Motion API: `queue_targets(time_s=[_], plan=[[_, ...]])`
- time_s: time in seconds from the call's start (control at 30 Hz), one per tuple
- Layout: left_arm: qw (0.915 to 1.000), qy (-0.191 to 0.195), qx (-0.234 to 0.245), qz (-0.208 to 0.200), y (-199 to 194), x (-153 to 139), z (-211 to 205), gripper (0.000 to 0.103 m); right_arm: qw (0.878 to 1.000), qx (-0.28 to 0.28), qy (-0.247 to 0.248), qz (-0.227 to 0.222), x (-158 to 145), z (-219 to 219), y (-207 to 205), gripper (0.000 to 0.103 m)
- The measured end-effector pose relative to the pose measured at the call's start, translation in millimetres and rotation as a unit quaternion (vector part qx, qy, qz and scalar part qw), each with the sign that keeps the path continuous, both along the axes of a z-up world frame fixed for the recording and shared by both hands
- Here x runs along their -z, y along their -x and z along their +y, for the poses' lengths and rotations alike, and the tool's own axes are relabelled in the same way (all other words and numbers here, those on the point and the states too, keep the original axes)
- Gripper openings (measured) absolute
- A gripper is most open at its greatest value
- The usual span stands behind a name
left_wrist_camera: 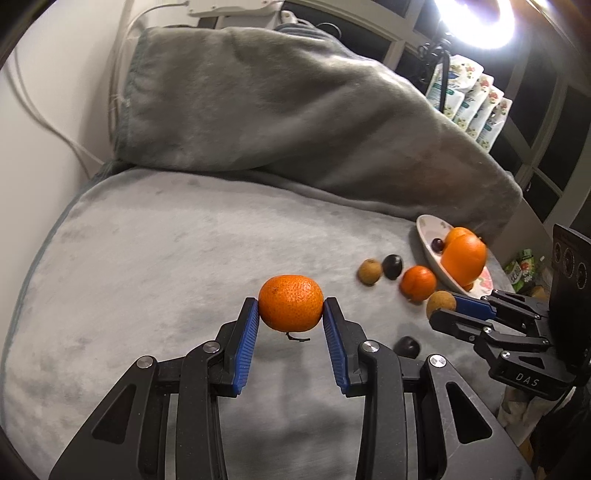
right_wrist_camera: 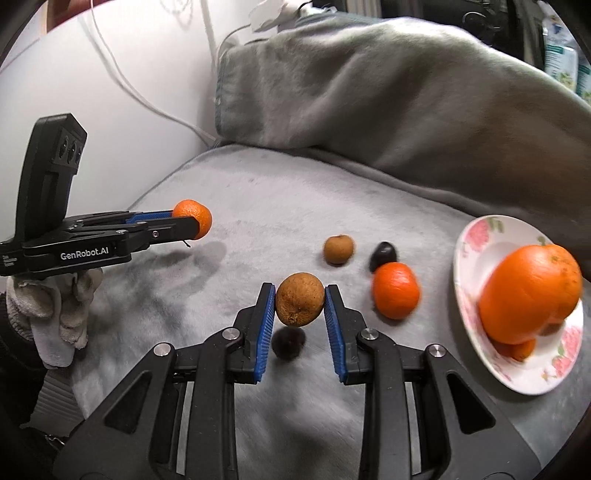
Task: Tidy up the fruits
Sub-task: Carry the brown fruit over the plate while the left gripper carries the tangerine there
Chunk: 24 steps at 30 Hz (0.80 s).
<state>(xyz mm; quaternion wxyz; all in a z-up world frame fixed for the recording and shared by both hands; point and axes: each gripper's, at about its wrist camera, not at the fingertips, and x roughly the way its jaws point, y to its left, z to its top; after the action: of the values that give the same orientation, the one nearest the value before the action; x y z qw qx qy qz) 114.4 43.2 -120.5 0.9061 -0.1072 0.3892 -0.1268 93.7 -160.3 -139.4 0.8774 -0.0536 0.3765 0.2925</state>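
Note:
My left gripper (left_wrist_camera: 291, 308) is shut on a small orange tangerine (left_wrist_camera: 290, 303), held above the grey blanket; it also shows in the right wrist view (right_wrist_camera: 192, 218). My right gripper (right_wrist_camera: 300, 301) is shut on a brown round fruit (right_wrist_camera: 300, 299), which also shows in the left wrist view (left_wrist_camera: 440, 303). A floral white plate (right_wrist_camera: 476, 240) at the right holds a big orange (right_wrist_camera: 530, 293) and smaller fruit. On the blanket lie another tangerine (right_wrist_camera: 396, 291), a brown fruit (right_wrist_camera: 338, 249) and two dark fruits (right_wrist_camera: 383, 254) (right_wrist_camera: 288, 343).
A grey blanket (left_wrist_camera: 166, 240) covers the surface and rises into a heaped fold (left_wrist_camera: 277, 110) at the back. White cables (right_wrist_camera: 147, 99) run along the wall at left. Packets (left_wrist_camera: 476, 103) and a bright ring lamp (left_wrist_camera: 476, 22) stand at far right.

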Motion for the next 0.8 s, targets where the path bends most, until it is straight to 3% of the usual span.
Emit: queue_targets(time_s=[0.8], plan=[[0.9958, 0.015, 0.083, -0.034, -20.3, -27.9, -81.5, 0.034, 0.993, 0.108, -0.015, -0.034, -30.4, -111.9, 26.2, 0.028]])
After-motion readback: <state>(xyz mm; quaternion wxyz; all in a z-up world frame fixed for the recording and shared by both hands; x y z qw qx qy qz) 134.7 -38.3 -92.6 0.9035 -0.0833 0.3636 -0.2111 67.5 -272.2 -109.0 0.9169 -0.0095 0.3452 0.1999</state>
